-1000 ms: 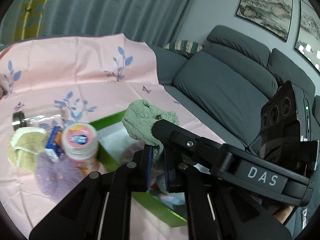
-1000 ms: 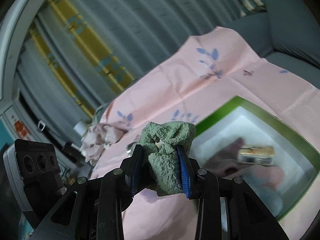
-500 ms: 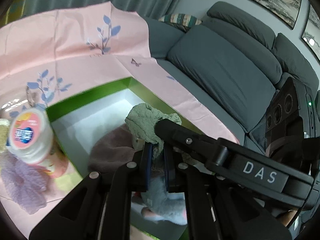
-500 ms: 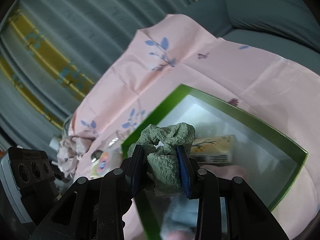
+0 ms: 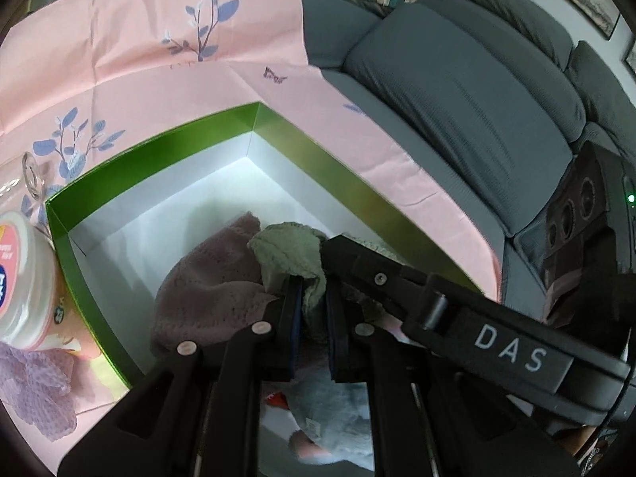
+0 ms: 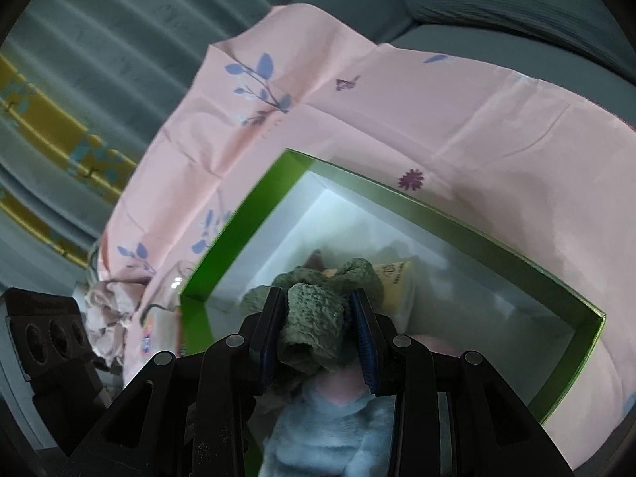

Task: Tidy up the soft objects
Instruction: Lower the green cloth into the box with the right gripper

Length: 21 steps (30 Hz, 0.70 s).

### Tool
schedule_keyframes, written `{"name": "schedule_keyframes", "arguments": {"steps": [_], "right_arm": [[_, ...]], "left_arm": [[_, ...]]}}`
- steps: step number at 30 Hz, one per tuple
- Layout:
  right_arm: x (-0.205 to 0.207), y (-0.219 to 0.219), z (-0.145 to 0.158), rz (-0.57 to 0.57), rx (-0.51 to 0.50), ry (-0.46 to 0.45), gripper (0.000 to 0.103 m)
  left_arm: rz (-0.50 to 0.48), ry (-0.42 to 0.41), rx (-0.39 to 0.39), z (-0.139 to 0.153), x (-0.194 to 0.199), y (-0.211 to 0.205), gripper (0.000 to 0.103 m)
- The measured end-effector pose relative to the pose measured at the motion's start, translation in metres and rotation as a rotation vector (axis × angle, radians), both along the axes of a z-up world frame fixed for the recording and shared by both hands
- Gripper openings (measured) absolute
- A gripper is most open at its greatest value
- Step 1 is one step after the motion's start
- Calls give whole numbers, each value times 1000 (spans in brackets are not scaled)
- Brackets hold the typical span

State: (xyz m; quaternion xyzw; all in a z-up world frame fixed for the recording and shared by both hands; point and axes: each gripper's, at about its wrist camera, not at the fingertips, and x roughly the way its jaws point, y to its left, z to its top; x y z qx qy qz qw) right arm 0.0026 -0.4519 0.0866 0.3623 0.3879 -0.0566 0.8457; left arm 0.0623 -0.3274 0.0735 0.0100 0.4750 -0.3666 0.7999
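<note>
Both grippers hold one green fuzzy cloth (image 5: pixel 288 250) inside a green-rimmed white box (image 5: pixel 159 147). My left gripper (image 5: pixel 314 298) is shut on the cloth's lower part. My right gripper (image 6: pixel 318 310) is shut on the same green cloth (image 6: pixel 314 318); its arm marked DAS crosses the left wrist view. Under the cloth lie a mauve fuzzy cloth (image 5: pixel 206 290) and a pale blue plush toy (image 5: pixel 334 417), also in the right wrist view (image 6: pixel 326 437). A yellow packet (image 6: pixel 393 274) lies in the box behind the cloth.
The box (image 6: pixel 246 214) sits on a pink flowered sheet (image 5: pixel 119 59). Left of it stand a white pink-labelled jar (image 5: pixel 20 278), a glass jar (image 5: pixel 31 175) and a lilac mesh cloth (image 5: pixel 35 389). A grey sofa (image 5: pixel 477 91) runs along the right.
Both grippers have carried the green cloth from above the sheet down into the box, where it now rests among the mauve cloth and the blue plush.
</note>
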Motion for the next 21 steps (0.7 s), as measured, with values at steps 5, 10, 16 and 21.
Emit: {"name": "schedule_keyframes", "arguments": {"steps": [5, 10, 16, 21], "right_arm": [[4, -2, -5, -12, -25, 55, 37], [7, -4, -13, -21, -33, 105, 37], [8, -4, -17, -29, -44, 141, 37], [9, -3, -17, -37, -55, 152, 37]], "left_arm": [[-8, 13, 49, -7, 4, -4, 6], [-4, 34, 88, -14, 8, -7, 6], [3, 39, 118, -19, 9, -11, 7], [8, 46, 118, -21, 12, -12, 7]]}}
